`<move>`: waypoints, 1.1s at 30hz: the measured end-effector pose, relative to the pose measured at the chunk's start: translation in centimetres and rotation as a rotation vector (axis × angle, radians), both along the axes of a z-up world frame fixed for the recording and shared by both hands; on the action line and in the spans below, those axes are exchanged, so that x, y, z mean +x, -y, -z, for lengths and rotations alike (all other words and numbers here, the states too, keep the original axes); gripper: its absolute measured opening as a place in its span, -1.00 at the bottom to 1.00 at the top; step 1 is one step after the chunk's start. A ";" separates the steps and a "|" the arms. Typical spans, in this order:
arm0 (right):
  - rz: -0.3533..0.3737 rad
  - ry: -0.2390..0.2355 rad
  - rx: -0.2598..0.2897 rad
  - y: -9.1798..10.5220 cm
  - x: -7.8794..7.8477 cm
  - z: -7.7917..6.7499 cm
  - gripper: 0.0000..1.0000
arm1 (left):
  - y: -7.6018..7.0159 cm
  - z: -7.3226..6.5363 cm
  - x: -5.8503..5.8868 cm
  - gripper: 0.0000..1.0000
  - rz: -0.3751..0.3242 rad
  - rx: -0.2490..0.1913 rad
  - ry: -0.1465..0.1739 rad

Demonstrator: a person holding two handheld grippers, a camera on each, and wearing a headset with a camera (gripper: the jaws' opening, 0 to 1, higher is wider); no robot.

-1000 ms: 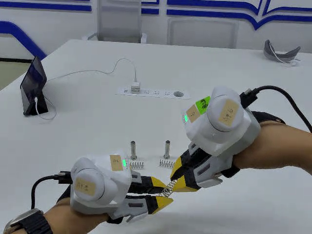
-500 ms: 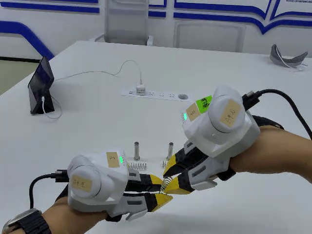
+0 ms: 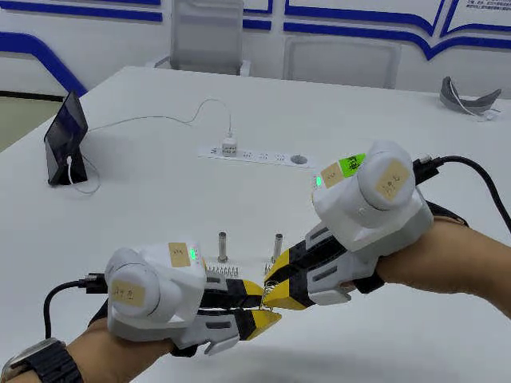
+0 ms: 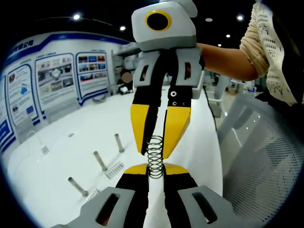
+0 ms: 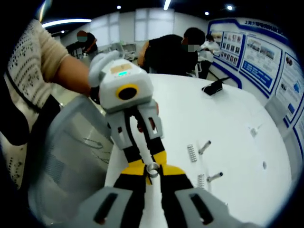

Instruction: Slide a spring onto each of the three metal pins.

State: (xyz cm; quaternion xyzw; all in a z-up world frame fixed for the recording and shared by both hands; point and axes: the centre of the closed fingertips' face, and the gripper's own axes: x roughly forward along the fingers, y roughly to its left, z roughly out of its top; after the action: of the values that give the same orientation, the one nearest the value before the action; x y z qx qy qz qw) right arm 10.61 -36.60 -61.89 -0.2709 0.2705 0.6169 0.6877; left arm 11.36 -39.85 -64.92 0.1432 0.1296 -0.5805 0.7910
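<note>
Both grippers have closed in tip to tip vs 1 s ago, so less of the spring [image 4: 155,154] shows btwn them in head view. Spring hangs above the table — left gripper [image 4: 155,170] clamps its near end, right gripper [image 5: 153,167] pinches the far end. Its long axis runs tip to tip, approx level. Metal pins [image 3: 222,246] stand upright just beyond the tips, right gripper nearer; spring prob needs tipping vertical first. Loose springs [image 4: 114,168] lie by the pin bases. Table [image 3: 160,183] has open room all round — power strip [image 3: 255,154] well apart.
</note>
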 end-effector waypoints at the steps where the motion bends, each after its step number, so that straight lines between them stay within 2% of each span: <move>1: 0.004 -0.001 0.004 0.0 0.0 0.0 -0.75 | 0.0 0.0 0.0 -0.79 -0.001 -0.003 -0.001; 11: 0.038 -0.006 0.025 0.1 0.5 -0.5 -0.76 | 0.2 -0.4 0.3 -0.77 -0.006 -0.033 -0.011; 15: 0.049 -0.007 0.026 0.3 0.7 -0.3 -0.76 | 0.2 -0.4 0.4 -0.53 -0.025 -0.049 -0.040; 21: 0.057 -0.003 0.024 0.6 1.0 -0.4 -0.76 | -0.3 -0.3 0.8 -0.34 -0.049 -0.049 -0.047; 33: 0.095 0.000 0.021 2.0 2.0 -0.5 -0.76 | -2.7 -0.5 1.6 0.00 -0.136 -0.065 -0.062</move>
State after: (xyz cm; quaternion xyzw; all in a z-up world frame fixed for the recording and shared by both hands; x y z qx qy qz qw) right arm 12.61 -38.63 -61.38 -0.2506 0.2768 0.5864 0.7189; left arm 12.99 -37.14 -64.46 0.0903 0.1444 -0.5337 0.8284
